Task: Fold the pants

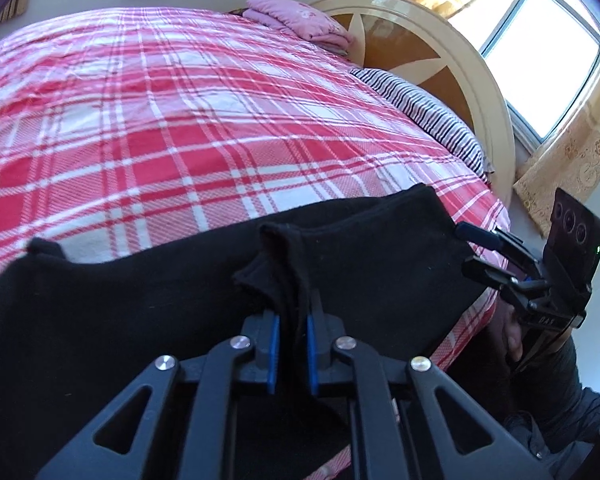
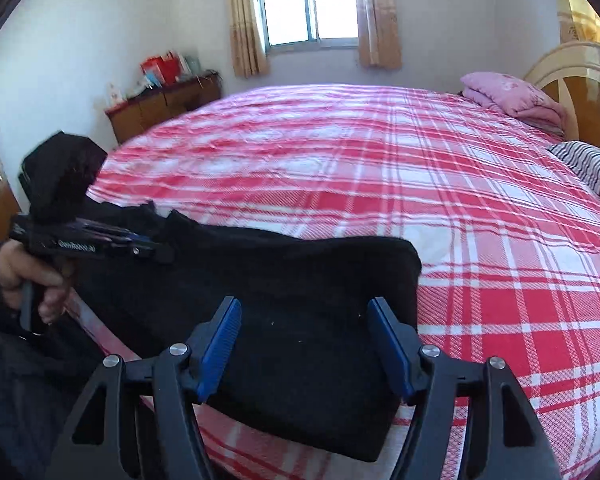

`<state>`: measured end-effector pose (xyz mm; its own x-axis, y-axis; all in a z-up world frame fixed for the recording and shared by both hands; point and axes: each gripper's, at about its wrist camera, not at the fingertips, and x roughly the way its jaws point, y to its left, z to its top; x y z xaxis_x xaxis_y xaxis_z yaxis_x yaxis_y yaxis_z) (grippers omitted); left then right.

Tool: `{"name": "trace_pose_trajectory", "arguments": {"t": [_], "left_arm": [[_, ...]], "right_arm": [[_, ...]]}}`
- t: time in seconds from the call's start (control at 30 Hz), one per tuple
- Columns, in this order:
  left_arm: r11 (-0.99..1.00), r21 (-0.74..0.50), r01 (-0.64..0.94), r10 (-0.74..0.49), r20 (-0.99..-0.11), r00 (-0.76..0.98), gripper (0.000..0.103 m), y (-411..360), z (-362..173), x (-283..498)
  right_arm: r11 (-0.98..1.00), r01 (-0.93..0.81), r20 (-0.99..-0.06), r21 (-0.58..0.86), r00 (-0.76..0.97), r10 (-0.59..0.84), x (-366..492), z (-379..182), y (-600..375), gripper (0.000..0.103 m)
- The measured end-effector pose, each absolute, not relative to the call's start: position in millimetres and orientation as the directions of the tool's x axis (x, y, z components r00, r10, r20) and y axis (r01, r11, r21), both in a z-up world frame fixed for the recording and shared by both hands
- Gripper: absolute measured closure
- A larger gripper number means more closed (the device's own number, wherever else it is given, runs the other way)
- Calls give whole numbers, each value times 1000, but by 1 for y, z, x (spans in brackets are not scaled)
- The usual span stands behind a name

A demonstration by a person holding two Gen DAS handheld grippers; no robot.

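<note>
Black pants (image 2: 260,280) lie folded along the near edge of the bed (image 1: 180,120), a long dark band stretching from left to right over the red plaid cover. Beyond them the cover is bare up to a pink quilt (image 2: 512,96) and a striped pillow (image 1: 420,108) at the far right by the headboard (image 1: 440,60).

At the left end, the left gripper (image 1: 293,354) is pinched nearly closed on a raised ridge of the cloth, which stands up between its blue pads. At the right end, the right gripper (image 2: 306,344) hovers over the pants with its jaws spread wide and nothing pressed between them; the fabric beneath lies flat.

Only one end is held, so the risk sits with the left pinch. Lifting or dragging from there would likely pull the layers askew and undo the fold. The pants also sit close to the mattress edge, so a tug toward the person could slide them off.
</note>
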<state>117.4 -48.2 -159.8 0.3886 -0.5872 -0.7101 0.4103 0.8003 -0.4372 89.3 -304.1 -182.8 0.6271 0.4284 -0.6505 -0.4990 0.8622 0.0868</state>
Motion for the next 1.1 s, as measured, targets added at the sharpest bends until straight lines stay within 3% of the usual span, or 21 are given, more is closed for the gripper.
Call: {"name": "trace_pose_trajectory", "arguments": {"t": [0.13,0.37,0.5,0.6,0.77,0.83,0.87,0.97,1.1], "left_arm": [[810,-438,390,-574,-728,375,91,-49,-172,123],[814,-431,391,-569,-730,380,89,-52,-178,125],[813,-430,391,-569,-729,381,88,-51,-179,125],[812,-425,401,-569,-728,382,86,-51,-177,123],[821,-396,411,-551,-737,392,68,-44,-168,117],[839,-348,417,-521,-735,434,43,-36,-159,111],[851,-317,419,-501,-730,465,39,-27,-153,105],[877,-252,409,-449,-733,511,36,-8,-144,98],[922,-188,340,-359,-745,563,36,38,-136,92]], "right_arm": [[886,-460,-727,63,587,356,104,-202,-301,36],[881,-466,-673,82,626,394,116,-174,-296,36],[898,-418,-755,139,542,369,156,-202,-302,35],[886,-427,-709,178,569,417,146,-197,-313,35],[891,-429,-675,149,615,409,112,-171,-325,35],[866,-464,-678,187,577,456,98,-169,-326,35],[851,-486,-691,196,547,472,92,-171,-324,35],[834,-534,-777,136,465,424,83,-194,-309,35],[826,-564,-759,10,533,373,73,-194,-293,35]]}}
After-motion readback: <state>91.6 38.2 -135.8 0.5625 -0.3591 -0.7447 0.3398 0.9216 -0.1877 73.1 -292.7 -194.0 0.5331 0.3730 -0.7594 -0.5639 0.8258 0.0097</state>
